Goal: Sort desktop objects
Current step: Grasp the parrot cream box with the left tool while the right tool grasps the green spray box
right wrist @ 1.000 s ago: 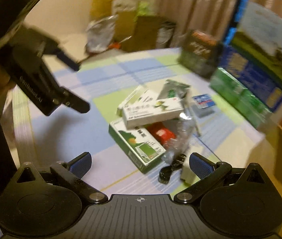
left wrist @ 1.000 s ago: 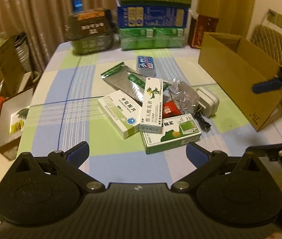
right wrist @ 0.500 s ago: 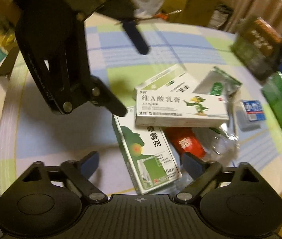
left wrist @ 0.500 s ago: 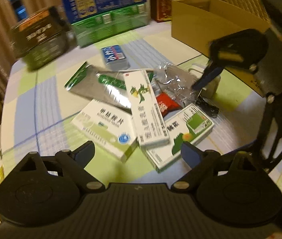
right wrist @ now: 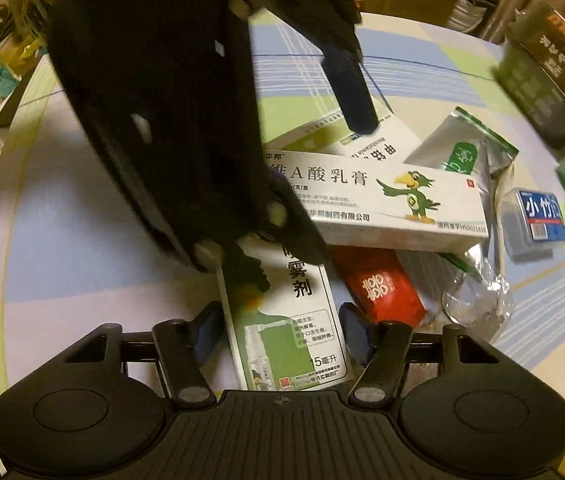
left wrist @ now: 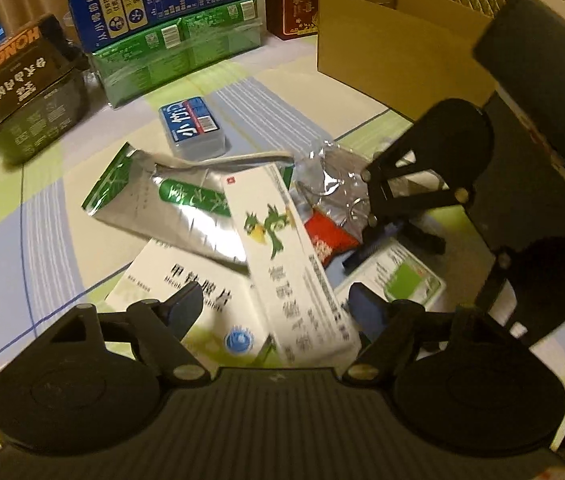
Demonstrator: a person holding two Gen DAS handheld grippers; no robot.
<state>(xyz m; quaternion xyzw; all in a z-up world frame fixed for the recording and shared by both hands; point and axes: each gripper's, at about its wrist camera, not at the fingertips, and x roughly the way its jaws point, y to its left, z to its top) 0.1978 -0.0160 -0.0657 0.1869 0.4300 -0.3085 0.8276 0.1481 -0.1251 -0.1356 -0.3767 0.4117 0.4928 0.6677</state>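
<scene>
left gripper (left wrist: 276,310) wide around the parrot box (left wrist: 290,264); right gripper (right wrist: 278,330) wide astride the spray box (right wrist: 286,320).

I counted three medicine boxes (left wrist: 298,264) (left wrist: 198,300) (right wrist: 286,320), one foil pouch (left wrist: 170,204), one red packet (right wrist: 378,288), one blue pack (left wrist: 192,126), one clear bag (left wrist: 334,176) and one cardboard carton (left wrist: 398,36).
</scene>
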